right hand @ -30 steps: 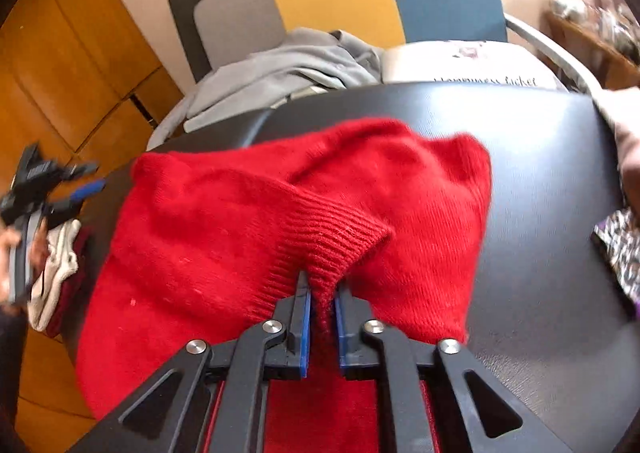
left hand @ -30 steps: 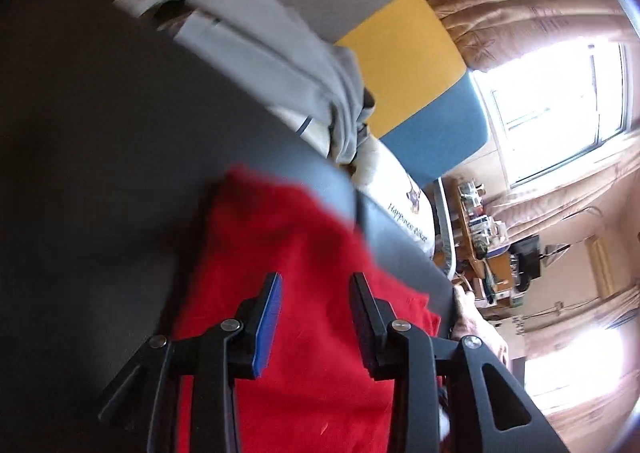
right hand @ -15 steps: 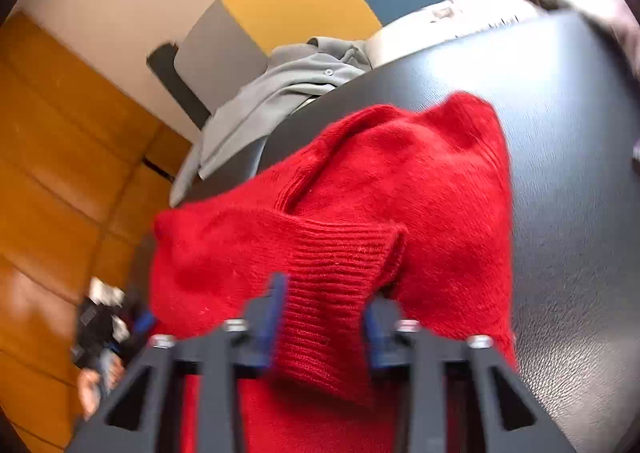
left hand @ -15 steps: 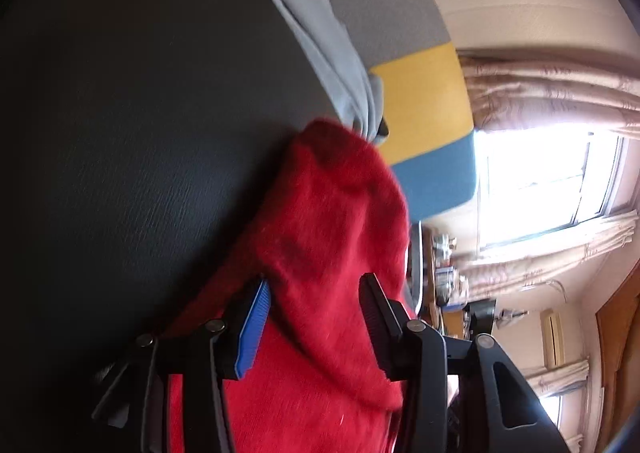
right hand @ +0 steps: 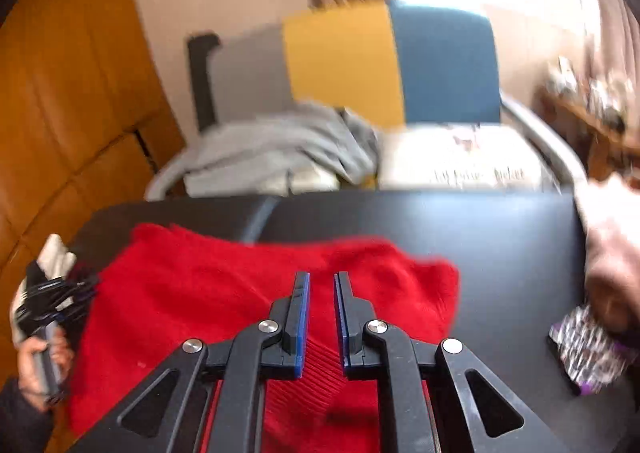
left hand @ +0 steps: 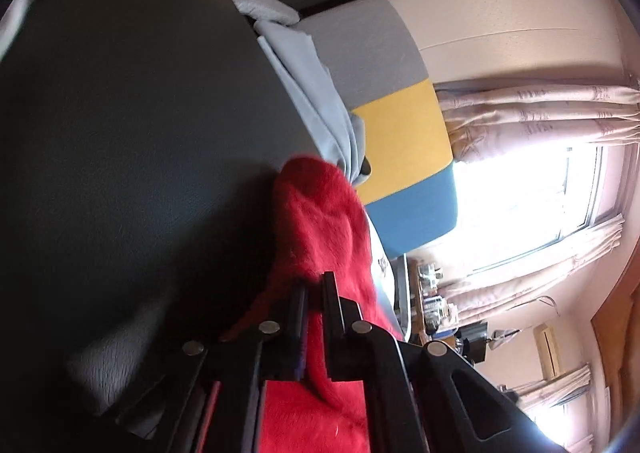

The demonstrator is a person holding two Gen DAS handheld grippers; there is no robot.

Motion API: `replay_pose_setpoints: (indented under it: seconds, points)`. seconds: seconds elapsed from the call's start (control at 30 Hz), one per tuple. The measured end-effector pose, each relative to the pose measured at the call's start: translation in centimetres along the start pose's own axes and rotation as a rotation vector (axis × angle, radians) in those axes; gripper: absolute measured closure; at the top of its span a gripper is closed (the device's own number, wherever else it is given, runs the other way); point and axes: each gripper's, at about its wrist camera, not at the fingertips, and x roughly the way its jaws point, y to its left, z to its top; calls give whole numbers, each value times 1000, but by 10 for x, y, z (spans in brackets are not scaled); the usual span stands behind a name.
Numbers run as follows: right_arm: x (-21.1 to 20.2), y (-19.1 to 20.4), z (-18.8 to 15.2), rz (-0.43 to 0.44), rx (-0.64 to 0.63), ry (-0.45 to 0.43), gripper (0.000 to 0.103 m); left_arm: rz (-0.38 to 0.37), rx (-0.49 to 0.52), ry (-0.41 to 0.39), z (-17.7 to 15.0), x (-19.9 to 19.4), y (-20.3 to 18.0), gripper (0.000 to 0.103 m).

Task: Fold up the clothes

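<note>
A red knitted sweater (right hand: pixel 224 293) lies spread on the dark table (right hand: pixel 500 237). My right gripper (right hand: pixel 322 279) hovers over its near middle. Its jaws stand open by a narrow gap with nothing between them, and the ribbed cuff (right hand: pixel 320 365) lies flat below. In the left wrist view my left gripper (left hand: pixel 314 283) is shut on a raised fold of the red sweater (left hand: pixel 324 213) above the table (left hand: pixel 120 133). The right wrist view shows the left gripper (right hand: pixel 52 293), blurred, at the sweater's left edge, held by a hand (right hand: pixel 36 357).
Behind the table stands a seat with grey, yellow and blue back panels (right hand: pixel 344 57). A grey garment (right hand: pixel 280 149) and a printed white cushion (right hand: pixel 460 161) lie on it. A patterned packet (right hand: pixel 588 349) and a blurred pink shape (right hand: pixel 612 253) sit at the table's right edge.
My right gripper opened, let go of the ribbed cuff and drew back with jaws narrowing. My left gripper went from open over the sweater to shut on a fold of it.
</note>
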Motion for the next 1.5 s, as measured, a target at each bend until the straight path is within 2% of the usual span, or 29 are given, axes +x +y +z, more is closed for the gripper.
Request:
replay_pose_setpoints:
  seconds: [0.03,0.13,0.17,0.2,0.27,0.3,0.4,0.53,0.63,0.7,0.73,0.77,0.8,0.83,0.87,0.9,0.97,1.0,1.07,1.13,1.2,1.23,1.27,1.3,1.33,1.43,1.5]
  points:
    - [11,-6,-5,15,26,39,87,4,-11,-3,-4,-2,2,86]
    - [28,6,-5,100,19,84,86,-12,-3,-21,-16,-4,1,78]
    - [33,12,-5,131,13,95,81,-15,19,-17,-20,-3,-3,78]
    - [37,24,0,169,-5,102,74,-17,40,-12,-23,-2,-7,76]
    - [50,64,17,238,-91,115,32,-12,76,-1,-24,0,-6,72]
    - [59,90,27,278,-148,129,28,4,80,5,-24,2,-6,72]
    - [90,157,51,364,-290,172,27,60,79,1,-27,5,1,71]
    - [152,247,79,420,-476,262,26,68,57,-20,-25,8,12,71]
    - [197,294,88,395,-603,354,25,40,64,-30,-20,14,9,67]
    - [229,312,87,366,-662,459,24,19,66,-17,-16,21,9,66]
    - [246,320,85,350,-689,516,25,9,71,-11,-14,24,9,66]
    - [256,325,82,342,-709,567,41,3,83,-13,-13,26,8,66]
    - [263,328,78,338,-724,613,61,-5,110,-14,-12,29,7,68]
    - [264,330,75,366,-724,654,96,-6,139,-7,-12,32,6,75]
    - [260,331,73,412,-714,673,94,-6,165,1,-12,34,5,79]
    - [251,332,75,460,-708,654,94,-5,176,10,-15,34,5,83]
    - [229,332,87,560,-673,569,94,1,186,10,-19,30,5,83]
    - [226,325,98,571,-620,518,94,8,187,8,-20,27,6,83]
    - [238,310,108,483,-543,474,94,29,193,10,-23,24,7,83]
    - [251,303,109,382,-520,438,94,39,192,9,-23,23,9,83]
    - [260,295,109,313,-480,401,90,41,194,19,-23,23,9,83]
    - [257,292,110,326,-442,389,78,30,186,23,-24,23,10,81]
    - [252,290,111,347,-416,384,45,-3,160,21,-21,20,13,79]
    - [247,289,112,367,-390,378,36,-34,130,19,-18,18,16,74]
    - [238,283,109,378,-374,375,17,-62,86,17,-14,17,20,74]
    - [207,259,90,391,-347,372,16,-135,-48,6,-3,16,33,71]
    - [186,243,77,400,-329,371,16,-148,-106,4,2,18,37,70]
